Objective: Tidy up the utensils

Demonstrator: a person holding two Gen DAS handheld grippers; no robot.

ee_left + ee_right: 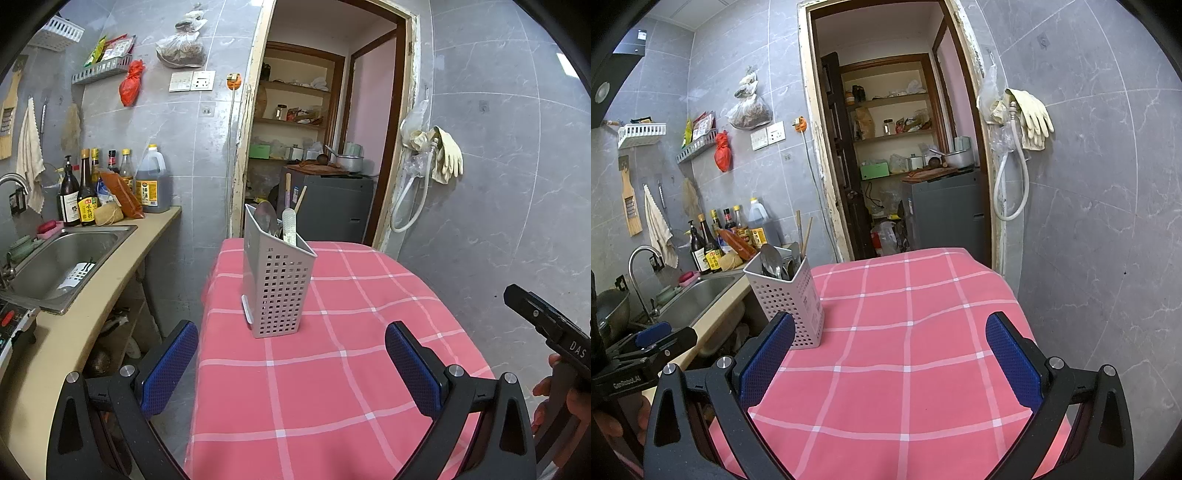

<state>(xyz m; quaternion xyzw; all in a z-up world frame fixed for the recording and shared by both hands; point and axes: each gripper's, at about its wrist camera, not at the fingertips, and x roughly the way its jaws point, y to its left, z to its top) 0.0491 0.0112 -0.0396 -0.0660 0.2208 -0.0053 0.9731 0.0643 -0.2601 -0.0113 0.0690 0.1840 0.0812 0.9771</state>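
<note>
A grey perforated utensil holder (275,286) stands upright on the pink checked tablecloth (332,369). It holds a metal spoon (266,218), a white-handled utensil (289,227) and chopsticks (300,199). The holder also shows in the right wrist view (790,299), near the table's left edge. My left gripper (291,363) is open and empty, a little in front of the holder. My right gripper (890,363) is open and empty above the cloth (905,350), to the right of the holder.
A counter with a steel sink (59,266) and several sauce bottles (88,192) runs along the left. A doorway (325,129) to a pantry with a grey cabinet (332,206) lies behind the table. Rubber gloves (445,155) and a hose hang on the right wall.
</note>
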